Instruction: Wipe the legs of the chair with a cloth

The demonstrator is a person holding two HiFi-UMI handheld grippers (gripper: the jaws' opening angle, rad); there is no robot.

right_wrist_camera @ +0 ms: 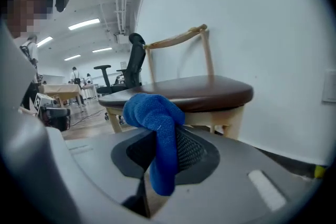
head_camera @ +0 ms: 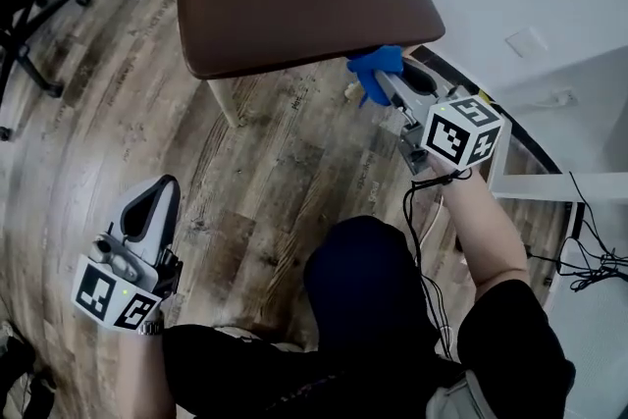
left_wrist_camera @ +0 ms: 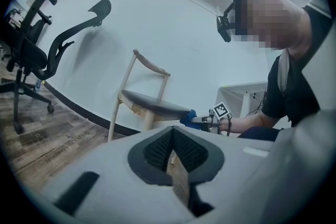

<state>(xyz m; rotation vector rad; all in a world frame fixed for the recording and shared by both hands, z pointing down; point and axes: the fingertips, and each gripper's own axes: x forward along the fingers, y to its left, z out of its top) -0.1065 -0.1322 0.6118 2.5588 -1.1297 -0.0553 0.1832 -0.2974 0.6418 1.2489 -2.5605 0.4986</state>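
Blue fuzzy cloth (right_wrist_camera: 157,128) clamped in right gripper (head_camera: 383,78), upper right. The upright pale wooden chair leg (right_wrist_camera: 236,122) is just past it. Left gripper (head_camera: 149,203) closed on nothing, lower left.

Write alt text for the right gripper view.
The right gripper is shut on a blue cloth, bunched above its jaws, close to the edge of a wooden chair's brown seat. A white wall stands behind, a black office chair further back.
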